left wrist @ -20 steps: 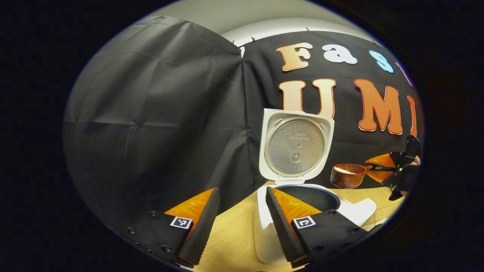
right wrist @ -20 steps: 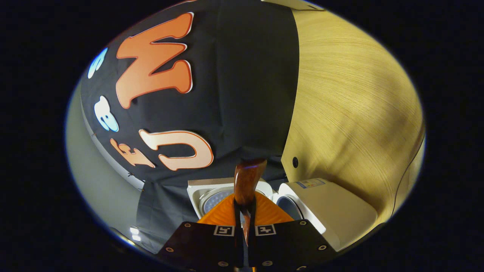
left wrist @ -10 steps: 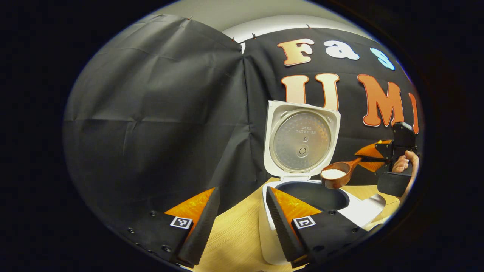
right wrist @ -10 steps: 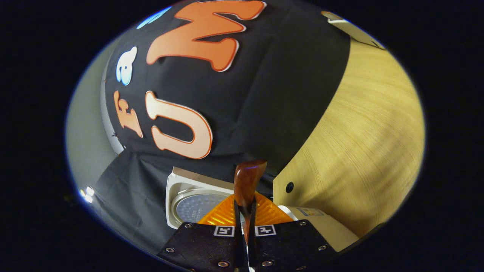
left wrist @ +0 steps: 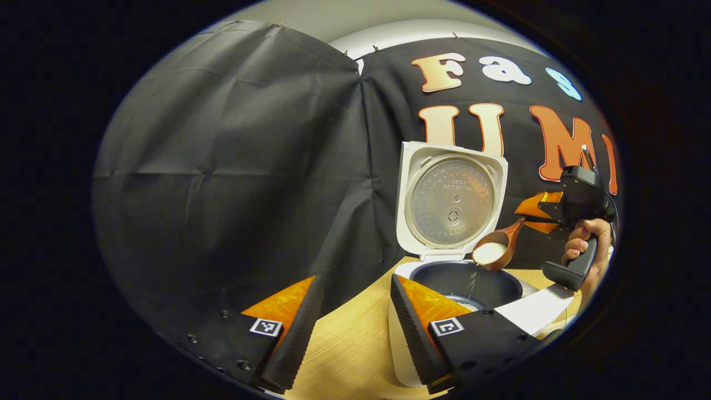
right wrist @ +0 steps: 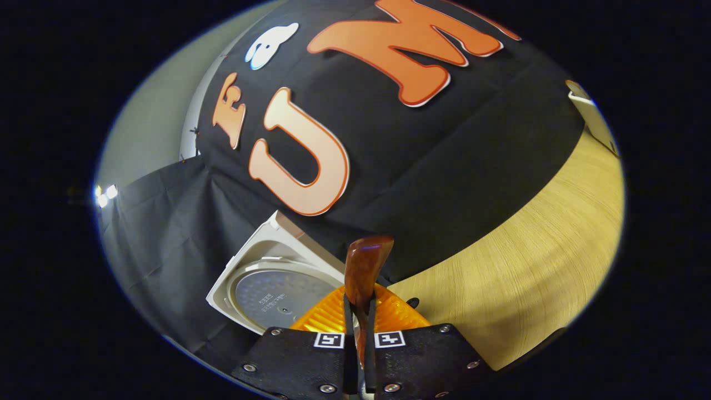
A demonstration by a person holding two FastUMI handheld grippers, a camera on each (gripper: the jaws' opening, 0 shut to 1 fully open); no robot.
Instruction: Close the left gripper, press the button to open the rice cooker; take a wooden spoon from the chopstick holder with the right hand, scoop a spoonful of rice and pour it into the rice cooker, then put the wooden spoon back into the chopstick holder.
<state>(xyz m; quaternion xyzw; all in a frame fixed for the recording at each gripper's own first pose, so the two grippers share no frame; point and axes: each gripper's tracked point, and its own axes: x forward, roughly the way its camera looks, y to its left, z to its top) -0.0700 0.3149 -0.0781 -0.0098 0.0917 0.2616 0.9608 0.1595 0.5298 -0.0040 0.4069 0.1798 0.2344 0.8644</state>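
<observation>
On the wooden table (left wrist: 344, 355), toward four o'clock in the left gripper view, we see the rice cooker (left wrist: 461, 280) standing with its lid (left wrist: 451, 201) swung fully upright, the round metal inner plate facing us and the dark inner pot open below it. Just above the pot's rim, at about three o'clock, the wooden spoon (left wrist: 494, 250) is tipped down over the opening, its bowl heaped with white rice (left wrist: 489, 253), and a few grains are falling from it into the pot, where a small white patch already lies on the bottom. The right gripper (left wrist: 536, 214) has both fingers pinched tight on the spoon's handle, and a hand (left wrist: 583, 247) grips its handle farther toward three o'clock. The left gripper (left wrist: 355, 328) sits at six o'clock of its own view with its jaws spread wide apart and nothing between them, hanging over the table just beside the cooker's body. In the right gripper view we find the spoon handle (right wrist: 364, 278) rising at six o'clock between the nearly touching fingers (right wrist: 328, 316), with the cooker's lid (right wrist: 275, 278) tilted at seven o'clock and the table sweeping away toward four o'clock.
</observation>
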